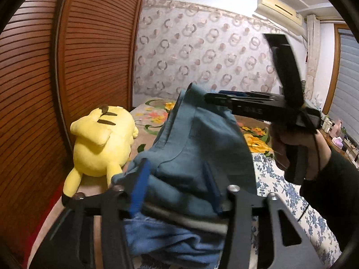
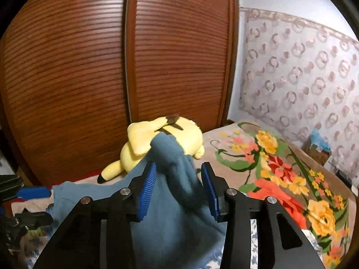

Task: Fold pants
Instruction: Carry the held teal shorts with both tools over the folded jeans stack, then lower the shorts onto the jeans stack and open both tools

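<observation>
The blue-grey pants (image 1: 197, 148) are lifted above the bed, bunched and draped. My left gripper (image 1: 177, 179) has the cloth between its blue pads (image 1: 140, 190), the right pad half hidden by fabric; the jaws stand fairly wide around a thick bunch. My right gripper (image 1: 209, 97) shows in the left wrist view, held by a hand, its jaws closed on the pants' upper edge. In the right wrist view the right gripper (image 2: 179, 186) has a fold of pants (image 2: 175, 201) between its pads (image 2: 147, 190), and the left gripper's (image 2: 33, 201) tips show at far left.
A yellow plush toy (image 1: 101, 143) lies on the bed by the brown slatted wardrobe doors (image 1: 67, 78). A floral blanket (image 2: 280, 179) covers the bed. A blue-flowered sheet (image 1: 280, 179) lies at right. A box (image 2: 316, 150) stands by the patterned wall.
</observation>
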### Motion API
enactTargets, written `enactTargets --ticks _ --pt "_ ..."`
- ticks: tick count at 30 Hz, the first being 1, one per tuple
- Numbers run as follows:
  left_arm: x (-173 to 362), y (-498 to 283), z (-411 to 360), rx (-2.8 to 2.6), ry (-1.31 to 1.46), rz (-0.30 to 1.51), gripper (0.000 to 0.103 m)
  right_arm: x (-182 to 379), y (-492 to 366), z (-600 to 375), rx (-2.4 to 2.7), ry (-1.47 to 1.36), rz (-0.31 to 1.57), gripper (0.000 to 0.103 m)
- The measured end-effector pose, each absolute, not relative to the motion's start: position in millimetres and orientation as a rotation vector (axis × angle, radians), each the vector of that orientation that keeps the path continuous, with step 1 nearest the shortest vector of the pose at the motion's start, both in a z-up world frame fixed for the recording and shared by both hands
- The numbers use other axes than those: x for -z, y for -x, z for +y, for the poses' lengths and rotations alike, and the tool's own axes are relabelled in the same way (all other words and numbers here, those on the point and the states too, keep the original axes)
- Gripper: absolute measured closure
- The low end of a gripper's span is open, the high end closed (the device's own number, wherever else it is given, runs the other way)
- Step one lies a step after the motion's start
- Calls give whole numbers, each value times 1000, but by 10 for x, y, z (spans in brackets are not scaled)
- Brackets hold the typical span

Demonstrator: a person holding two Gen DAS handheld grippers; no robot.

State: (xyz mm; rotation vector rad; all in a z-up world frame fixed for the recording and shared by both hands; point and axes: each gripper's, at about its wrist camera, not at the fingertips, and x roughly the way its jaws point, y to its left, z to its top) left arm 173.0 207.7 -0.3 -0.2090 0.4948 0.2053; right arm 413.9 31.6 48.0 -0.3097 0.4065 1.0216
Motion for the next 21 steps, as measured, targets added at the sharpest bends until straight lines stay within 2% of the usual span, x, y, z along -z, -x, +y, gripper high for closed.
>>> enactTargets --ticks 9,21 --pt "45 -1898 2044 -209 158 533 51 -346 -4194 -72 -1105 222 475 60" --pt "322 -1978 2140 -245 168 611 51 -33 -4815 411 -1014 219 615 62"
